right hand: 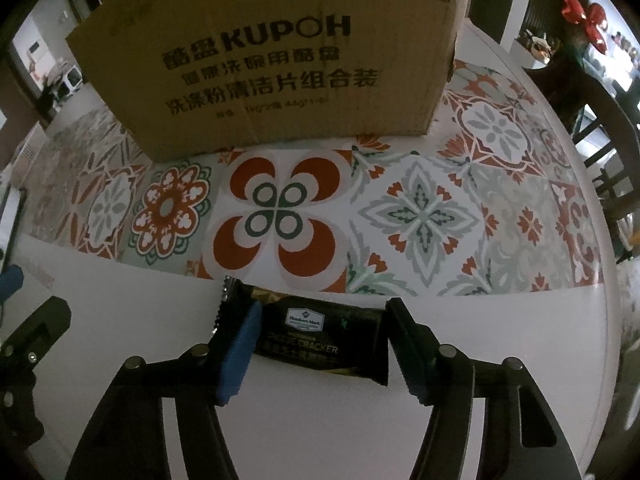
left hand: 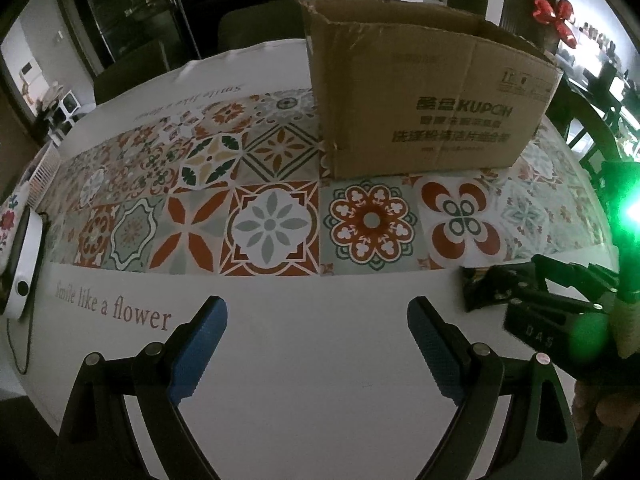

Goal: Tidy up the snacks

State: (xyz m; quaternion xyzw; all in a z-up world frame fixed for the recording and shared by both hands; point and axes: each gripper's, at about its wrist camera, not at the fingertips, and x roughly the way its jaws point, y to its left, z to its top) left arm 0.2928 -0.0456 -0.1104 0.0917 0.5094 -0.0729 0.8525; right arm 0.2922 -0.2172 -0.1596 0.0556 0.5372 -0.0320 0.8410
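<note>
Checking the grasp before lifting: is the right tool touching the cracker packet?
Cannot tell. In the right wrist view the right tool straddles the cracker packet; its left pad overlaps the wrapper edge, but no plain contact or gap shows.

Dim w/ heavy fisheye warp, green LED glare at edge.

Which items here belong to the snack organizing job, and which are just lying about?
Part of the job:
- cheese cracker packet, lying between the open fingers of the right gripper
- cardboard box, top open, behind the packet
- left gripper, open, holding nothing

Lying about:
- patterned tablecloth
- white device with a cable at the table's left edge
- red bow in the background
</note>
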